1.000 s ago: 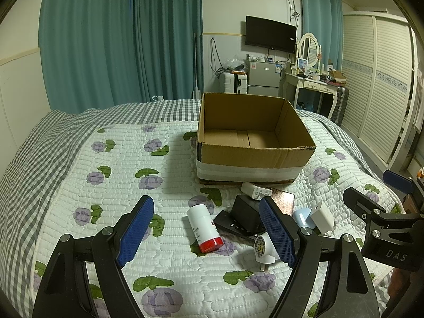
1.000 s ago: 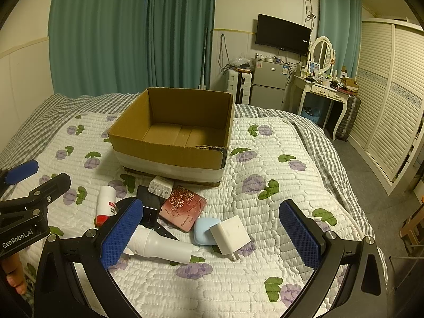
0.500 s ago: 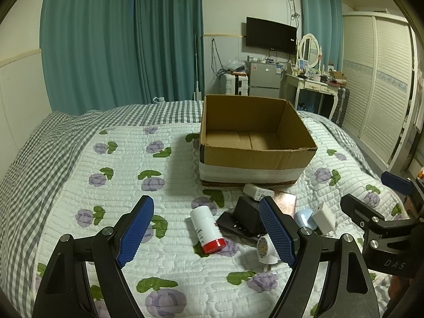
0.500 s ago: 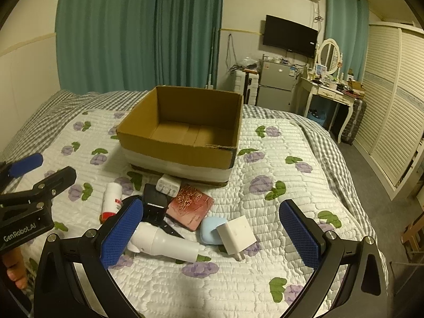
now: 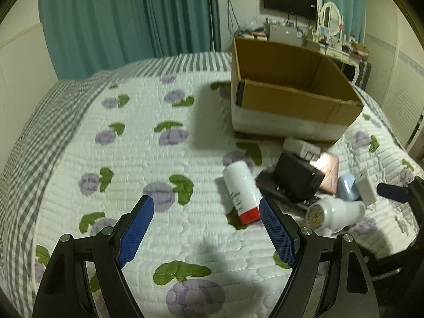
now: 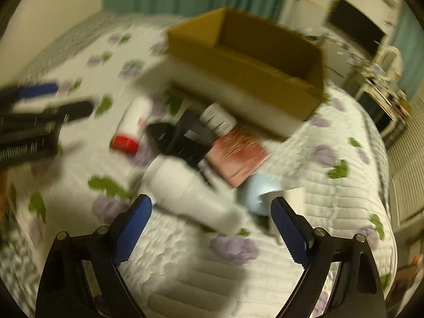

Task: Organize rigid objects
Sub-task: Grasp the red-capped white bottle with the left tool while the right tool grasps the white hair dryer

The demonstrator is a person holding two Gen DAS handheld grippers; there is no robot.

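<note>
Your white bottle (image 5: 241,190) lies flat on the quilt (image 5: 132,137) before the cardboard box (image 5: 288,90), red cap toward you. Both grippers, left (image 5: 205,232) and right (image 6: 210,224), gape empty. Your right view is blurred, but shows the box's far corner.

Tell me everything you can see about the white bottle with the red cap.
The white bottle is a plain cylinder, plastic by its look, with small printed text and a red cap. It lies on its side on the floral quilt, cap toward the left gripper, just left of the black objects. Nothing grips it.
</note>
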